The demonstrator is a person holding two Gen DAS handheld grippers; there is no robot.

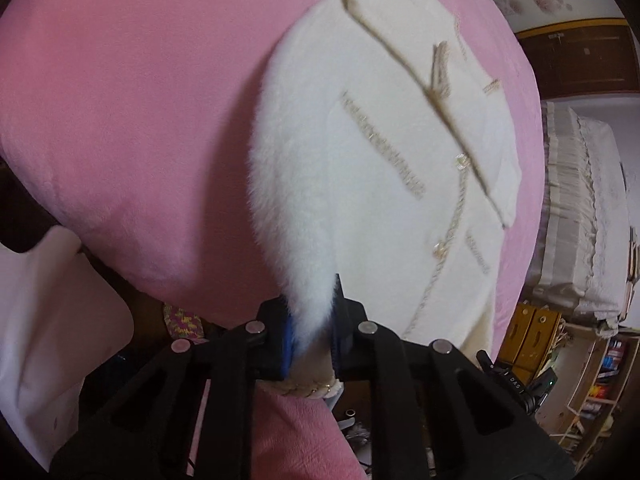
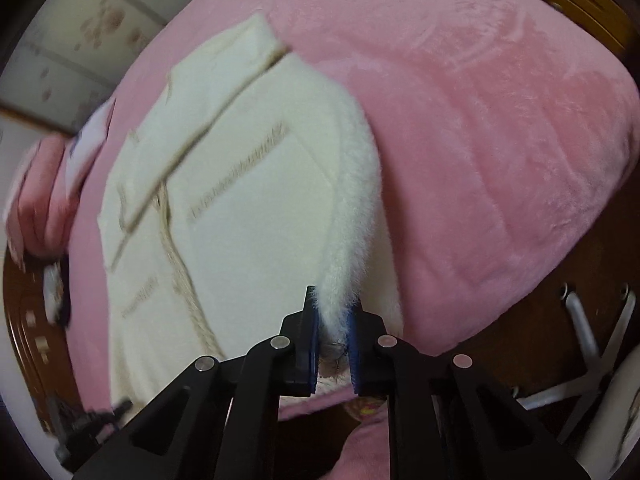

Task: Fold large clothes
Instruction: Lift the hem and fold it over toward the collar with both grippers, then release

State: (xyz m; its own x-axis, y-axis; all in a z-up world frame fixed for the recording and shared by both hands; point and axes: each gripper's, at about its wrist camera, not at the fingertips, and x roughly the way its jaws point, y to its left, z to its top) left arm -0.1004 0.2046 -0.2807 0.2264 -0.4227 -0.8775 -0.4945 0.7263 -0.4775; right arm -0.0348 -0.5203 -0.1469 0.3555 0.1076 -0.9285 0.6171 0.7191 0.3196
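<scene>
A cream-white fuzzy jacket (image 1: 384,160) with beige braid trim and buttons lies on a pink plush bed cover (image 1: 132,120). My left gripper (image 1: 312,340) is shut on the jacket's fluffy near edge, the cloth pinched between its blue pads. In the right wrist view the same jacket (image 2: 240,200) lies on the pink cover (image 2: 480,140). My right gripper (image 2: 334,340) is shut on the jacket's furry edge at the near side. A fold of the fluffy lining stands up from each grip.
A white cloth (image 1: 48,320) hangs at the lower left. A bed with pale bedding (image 1: 580,220) and wooden shelves (image 1: 580,380) stand at the right. In the right wrist view, a white chair base (image 2: 588,360) stands on the floor at right, and pink pillows (image 2: 36,200) lie at left.
</scene>
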